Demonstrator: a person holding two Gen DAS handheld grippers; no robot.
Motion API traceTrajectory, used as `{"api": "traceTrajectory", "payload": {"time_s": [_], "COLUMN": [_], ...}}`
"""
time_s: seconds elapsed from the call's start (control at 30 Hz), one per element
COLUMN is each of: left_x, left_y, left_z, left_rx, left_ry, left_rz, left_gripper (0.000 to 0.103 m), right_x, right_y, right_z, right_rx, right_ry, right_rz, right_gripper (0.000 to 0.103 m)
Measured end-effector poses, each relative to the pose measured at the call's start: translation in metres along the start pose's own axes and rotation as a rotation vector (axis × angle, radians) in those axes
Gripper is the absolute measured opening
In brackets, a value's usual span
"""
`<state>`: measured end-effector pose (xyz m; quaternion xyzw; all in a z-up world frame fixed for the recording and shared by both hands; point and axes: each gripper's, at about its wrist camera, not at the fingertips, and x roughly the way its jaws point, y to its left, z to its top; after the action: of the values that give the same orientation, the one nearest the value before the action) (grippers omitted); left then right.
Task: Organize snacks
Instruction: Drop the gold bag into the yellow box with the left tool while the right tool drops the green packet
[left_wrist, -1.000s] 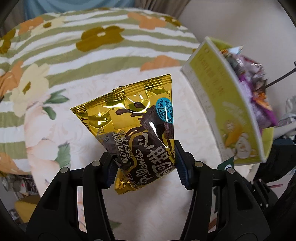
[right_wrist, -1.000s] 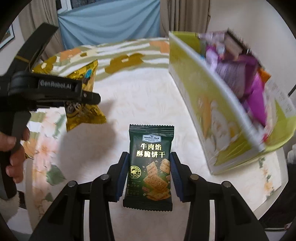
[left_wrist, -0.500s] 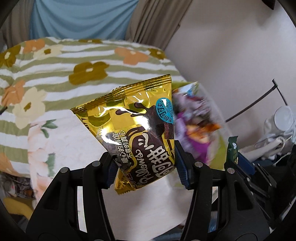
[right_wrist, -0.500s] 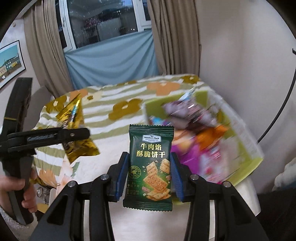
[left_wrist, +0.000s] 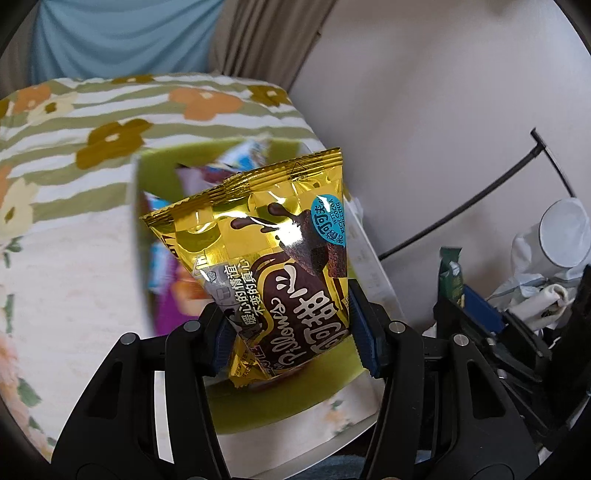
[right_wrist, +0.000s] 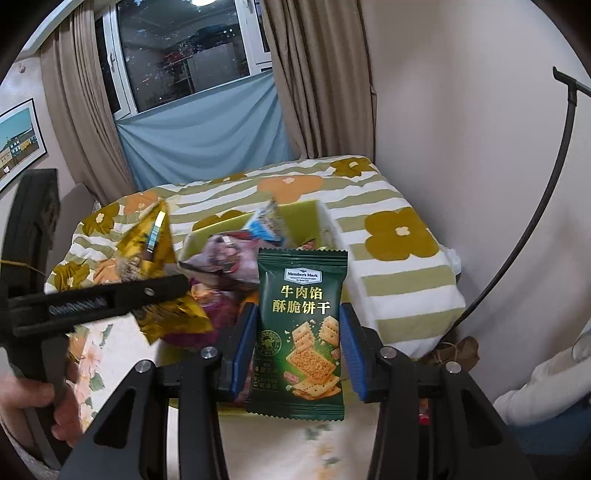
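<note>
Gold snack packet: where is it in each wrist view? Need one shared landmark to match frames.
Left wrist: gold snack packet fills the centre, clamped in the left gripper jaws.
Right wrist: same packet at left-centre, seen edge-on in that gripper.
Shared landmark: the green snack box, behind the packet in both.

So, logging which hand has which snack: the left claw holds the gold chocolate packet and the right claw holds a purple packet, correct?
Not quite. The left claw does hold the gold chocolate packet, but the right wrist view shows the right claw gripping a dark green biscuit packet, not a purple one.
</note>
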<state>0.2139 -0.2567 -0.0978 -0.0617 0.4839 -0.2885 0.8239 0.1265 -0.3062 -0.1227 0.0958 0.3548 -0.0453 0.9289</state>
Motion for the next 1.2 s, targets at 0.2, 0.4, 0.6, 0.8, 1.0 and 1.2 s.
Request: {"api": "traceTrajectory", "payload": {"time_s": [0.2, 0.4, 0.6, 0.8, 1.0, 1.2], "left_x": [0.025, 0.005, -0.017, -0.043, -0.063, -0.073], "left_y": [-0.022, 0.008, 0.042, 0.053, 0.068, 0.082], "left_z": [-0.009, -0.018, -0.026, -0.031, -0.048, -0.064], "left_rx": [0.025, -0.02, -0.127, -0.146, -0.203, -0.246], "left_ry": [0.026, 0.004, -0.037, -0.102, -0.14, -0.139], "left_rz": [0.126, 0.146, 0.164, 0.245, 0.296, 0.348], "left_gripper": [0.102, 0.102, 0.102, 0.102, 0.102, 0.102], "right_x": [-0.001, 0.005, 0.01, 0.02, 0.048, 0.071], "right_y": [-0.034, -0.047, -0.037, -0.011, 0.015, 0.022], "right_z": [0.004, 0.003, 0.013, 0.034, 0.049, 0.041], "right_rx": [0.002, 0.013, -0.022, -0.099, -0.138, -0.131], "right_ry": [0.006, 0.023, 0.017, -0.006, -0.02, 0.014], "right_rz": [0.021, 0.059, 0.112, 0.181, 0.241, 0.274], "right_gripper": [0.04, 0.04, 0.04, 0.04, 0.04, 0.076]}}
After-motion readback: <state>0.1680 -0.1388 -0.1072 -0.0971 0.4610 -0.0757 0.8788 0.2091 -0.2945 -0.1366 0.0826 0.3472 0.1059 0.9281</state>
